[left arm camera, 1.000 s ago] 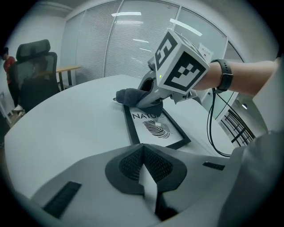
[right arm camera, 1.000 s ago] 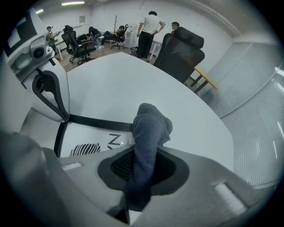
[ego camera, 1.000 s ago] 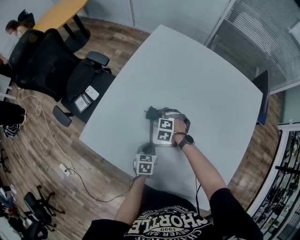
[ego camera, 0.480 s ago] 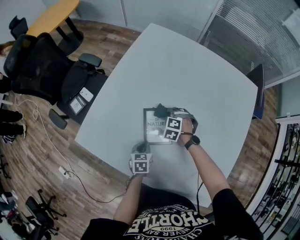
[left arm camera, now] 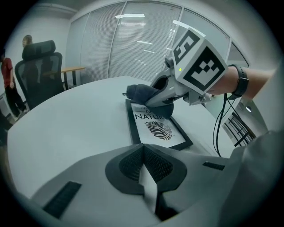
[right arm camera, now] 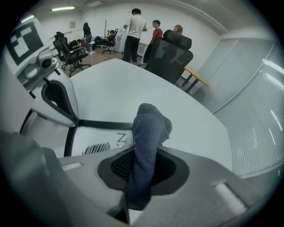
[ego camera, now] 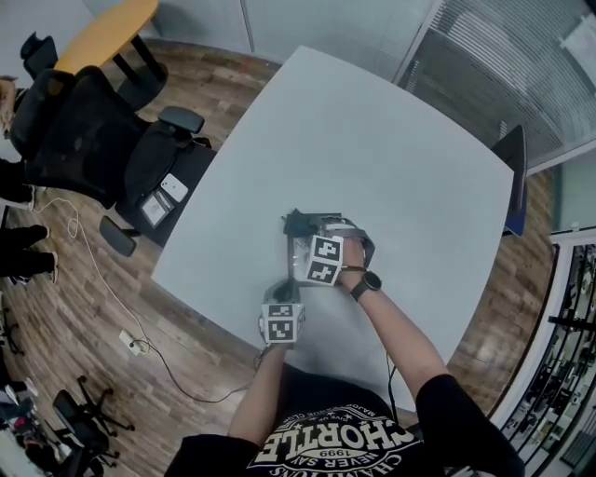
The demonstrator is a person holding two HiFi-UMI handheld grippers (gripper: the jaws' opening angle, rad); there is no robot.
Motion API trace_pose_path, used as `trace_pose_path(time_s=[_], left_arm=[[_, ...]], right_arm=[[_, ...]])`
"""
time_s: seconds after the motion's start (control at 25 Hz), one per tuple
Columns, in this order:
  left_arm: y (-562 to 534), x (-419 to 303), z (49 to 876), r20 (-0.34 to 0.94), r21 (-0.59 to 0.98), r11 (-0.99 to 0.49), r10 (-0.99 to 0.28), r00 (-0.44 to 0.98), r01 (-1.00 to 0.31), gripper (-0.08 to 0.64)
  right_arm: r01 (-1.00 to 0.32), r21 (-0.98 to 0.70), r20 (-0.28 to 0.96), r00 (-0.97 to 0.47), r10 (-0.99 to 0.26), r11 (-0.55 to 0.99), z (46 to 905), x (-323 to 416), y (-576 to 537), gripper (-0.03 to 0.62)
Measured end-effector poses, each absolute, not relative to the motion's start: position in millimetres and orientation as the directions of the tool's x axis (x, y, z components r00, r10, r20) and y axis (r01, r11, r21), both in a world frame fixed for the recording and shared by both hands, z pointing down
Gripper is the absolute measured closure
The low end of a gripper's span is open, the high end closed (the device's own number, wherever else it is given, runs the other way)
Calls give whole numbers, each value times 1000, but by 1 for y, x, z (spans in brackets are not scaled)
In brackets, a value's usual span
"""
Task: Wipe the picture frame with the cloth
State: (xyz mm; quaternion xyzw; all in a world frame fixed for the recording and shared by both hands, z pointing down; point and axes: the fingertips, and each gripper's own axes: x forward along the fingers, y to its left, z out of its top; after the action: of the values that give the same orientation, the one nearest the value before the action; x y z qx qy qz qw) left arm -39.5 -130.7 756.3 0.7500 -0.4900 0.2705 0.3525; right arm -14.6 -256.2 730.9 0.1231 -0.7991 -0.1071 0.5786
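A black picture frame (left arm camera: pixel 156 127) with a leaf print lies flat on the white table (ego camera: pixel 372 140). A dark blue-grey cloth (right arm camera: pixel 148 128) is pinched in my right gripper (right arm camera: pixel 144 164), which is shut on it. The cloth (ego camera: pixel 296 224) rests on the frame's far end, by its left corner. In the head view the right gripper (ego camera: pixel 305 233) hides most of the frame (ego camera: pixel 300 270). My left gripper (left arm camera: pixel 144 166) is shut with nothing in it, low at the frame's near edge. Its marker cube (ego camera: pixel 282 323) sits at the table's front.
A black office chair (ego camera: pixel 93 121) stands off the table's left edge, with an orange table (ego camera: pixel 112 28) behind it. Several people (right arm camera: pixel 135 31) stand far across the room. A dark chair back (ego camera: pixel 517 186) meets the table's right edge. Cables trail on the wooden floor (ego camera: pixel 102 279).
My right gripper swept the cloth to the right along the frame's far end, then back left to the far-left corner. The left gripper has stayed put.
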Motion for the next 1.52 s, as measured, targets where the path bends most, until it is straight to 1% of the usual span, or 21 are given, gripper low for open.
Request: trace_pose_path(time_s=[0.16,0.28,0.36,0.64,0.76,0.96,1.08,1.2,1.32,1.52], left_arm=[[-132,-38,750,739,302,-265,-542,401,-916,555],[-134,-41,749,722,354,-237,-546,425,-905,555],[-133,-42,750,719,361,-230,-548,427,-904,555],[-132,-42,748,716,358,-229,-555,423,-905,555],[-132,-43,749,714,357,-231,-558,423,-905,555],[-133,-43,749,713,352,-232,-561,420,-907,555],[-132,-44,749,714,352,-234,-559,421,-906,555],[-132,-42,749,712,350,-242,-559,424,-905,555],[-131,-42,748,712,344,-248,-560,424,-906,555],[-131,-42,748,709,347,-253,-560,429,-903,555]], right_arm=[[-35,290,896,-341,-284,957,736,-52,-246,518],[-16,288,902,-330,-277,958,743,-62,-245,518],[-19,288,904,-324,-278,957,746,-62,-245,517],[-82,292,903,-304,-303,953,749,-19,-244,518],[-95,310,910,-260,-324,946,750,6,-247,518],[-183,321,911,-210,-356,929,746,46,-253,517],[-233,302,903,-241,-355,925,745,51,-254,517],[-255,288,903,-249,-351,923,747,52,-254,517],[-264,278,907,-245,-343,924,742,47,-253,517],[-237,256,885,-333,-326,937,732,7,-245,517]])
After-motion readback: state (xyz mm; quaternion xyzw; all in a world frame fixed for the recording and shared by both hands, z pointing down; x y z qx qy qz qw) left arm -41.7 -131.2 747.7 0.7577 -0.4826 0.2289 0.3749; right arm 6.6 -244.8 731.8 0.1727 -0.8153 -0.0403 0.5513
